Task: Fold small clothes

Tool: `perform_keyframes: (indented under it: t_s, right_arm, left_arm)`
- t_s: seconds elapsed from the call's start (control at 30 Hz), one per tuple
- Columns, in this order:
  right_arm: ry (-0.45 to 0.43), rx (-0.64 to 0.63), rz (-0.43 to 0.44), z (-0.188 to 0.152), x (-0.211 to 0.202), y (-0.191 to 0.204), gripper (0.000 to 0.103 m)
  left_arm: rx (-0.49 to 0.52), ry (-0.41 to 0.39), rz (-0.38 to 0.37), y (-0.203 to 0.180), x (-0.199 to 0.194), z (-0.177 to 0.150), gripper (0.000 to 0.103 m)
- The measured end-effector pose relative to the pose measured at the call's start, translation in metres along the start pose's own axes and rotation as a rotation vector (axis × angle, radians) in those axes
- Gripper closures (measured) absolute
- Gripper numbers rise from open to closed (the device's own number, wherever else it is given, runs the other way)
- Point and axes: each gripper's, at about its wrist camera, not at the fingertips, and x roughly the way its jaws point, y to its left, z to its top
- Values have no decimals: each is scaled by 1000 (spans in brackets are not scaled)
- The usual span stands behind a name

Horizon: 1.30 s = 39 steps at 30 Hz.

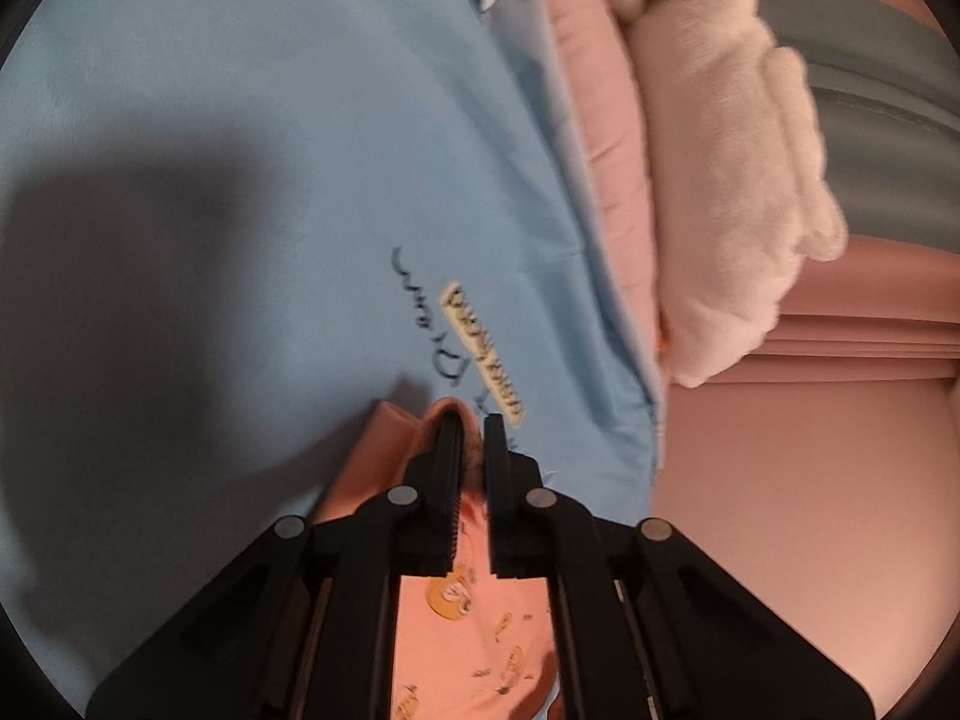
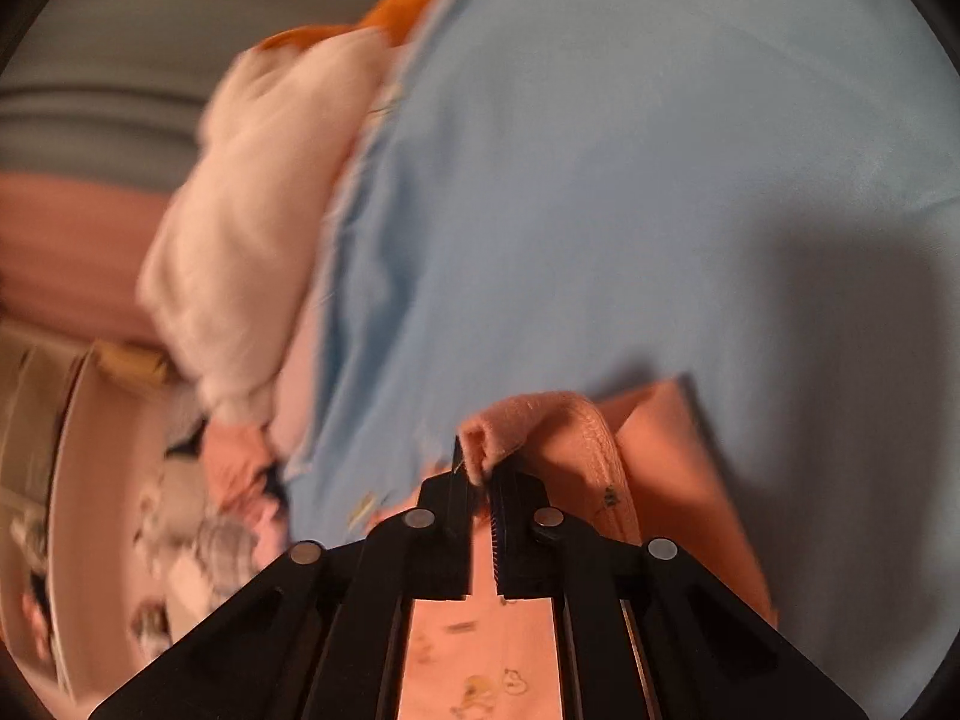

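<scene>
A small pink garment (image 1: 474,648) with yellow cartoon prints is held by both grippers above a light blue cloth (image 1: 252,192) with dark script and a cream label. My left gripper (image 1: 471,426) is shut on one edge of the pink garment. In the right wrist view my right gripper (image 2: 480,462) is shut on a folded pink edge (image 2: 528,420) of the same garment, over the blue cloth (image 2: 600,180). The rest of the garment hangs under the grippers, hidden.
A white fluffy garment (image 1: 720,168) lies on pink fabric (image 1: 606,138) right of the blue cloth, with a pink surface (image 1: 792,510) beyond. In the right view it (image 2: 252,222) lies to the left, with orange fabric (image 2: 384,18) above and patterned clothes (image 2: 204,540) lower left.
</scene>
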Motion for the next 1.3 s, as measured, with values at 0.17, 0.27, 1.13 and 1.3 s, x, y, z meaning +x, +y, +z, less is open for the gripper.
perform_keyframes:
  t_s: [0.17,0.27,1.13,1.3]
  right_arm:
    - [-11,33,76,1,-14,-19,53]
    - [-27,-84,44,-8,-36,-11,53]
    - [25,-871,-350,-164,-101,14,67]
    - [-5,-783,-327,-154,-93,21,50]
  left_arm:
    - [18,10,3,2,-19,6,67]
    - [185,1,45,-14,-36,-4,68]
    - [816,54,331,5,-89,-161,47]
    - [767,9,297,1,-89,-151,39]
